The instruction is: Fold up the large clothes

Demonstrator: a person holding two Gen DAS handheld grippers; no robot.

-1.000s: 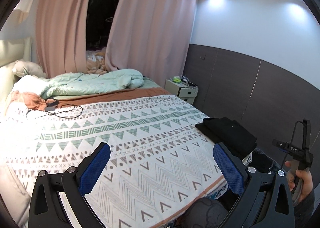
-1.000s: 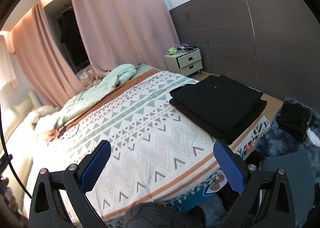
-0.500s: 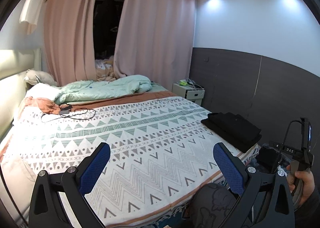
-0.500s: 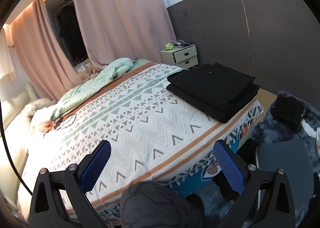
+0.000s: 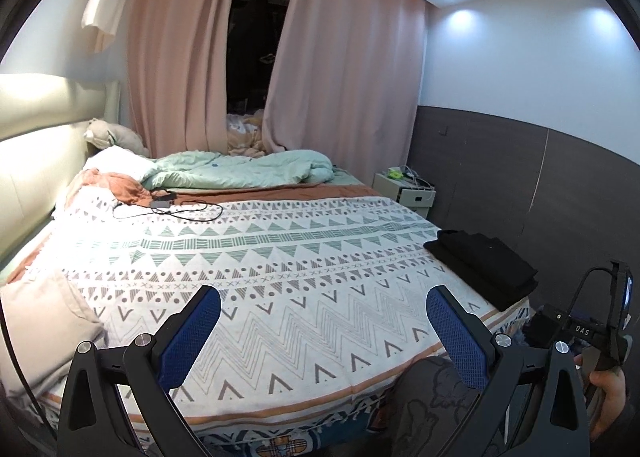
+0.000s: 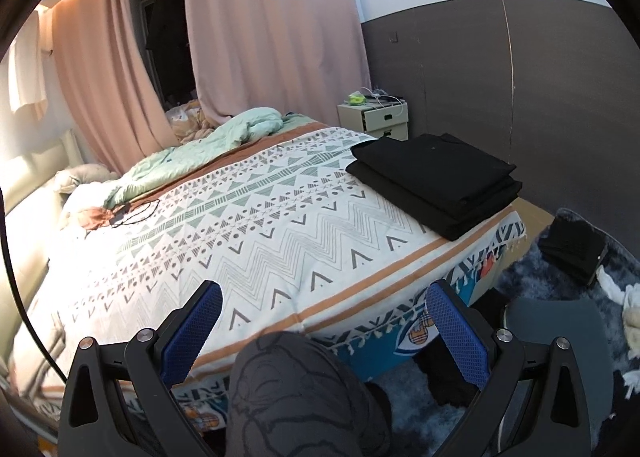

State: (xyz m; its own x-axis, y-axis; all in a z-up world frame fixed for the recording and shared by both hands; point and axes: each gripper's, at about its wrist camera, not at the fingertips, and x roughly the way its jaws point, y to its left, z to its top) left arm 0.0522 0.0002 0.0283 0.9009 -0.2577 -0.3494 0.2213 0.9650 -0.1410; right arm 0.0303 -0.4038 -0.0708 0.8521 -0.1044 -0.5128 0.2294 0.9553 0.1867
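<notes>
A stack of folded black clothes [image 6: 436, 185] lies at the right corner of the bed, on the patterned white bedspread [image 6: 256, 241]. It also shows in the left wrist view [image 5: 482, 263]. My left gripper [image 5: 323, 331] is open and empty, held above the foot of the bed. My right gripper [image 6: 324, 327] is open and empty, held off the bed's edge above the person's knee [image 6: 296, 385]. The right gripper's body shows at the far right of the left wrist view [image 5: 588, 331].
A mint duvet [image 5: 244, 173] and a black cable [image 5: 168, 209] lie near the pillows. A white nightstand [image 6: 374, 119] stands by the dark wall. More dark clothes [image 6: 572, 249] lie on the blue rug. A grey chair seat [image 6: 560, 333] is below right.
Both grippers have drawn back and risen from the bed, so more of the room and bed shows. The folded black stack has stayed in place. Both stay open.
</notes>
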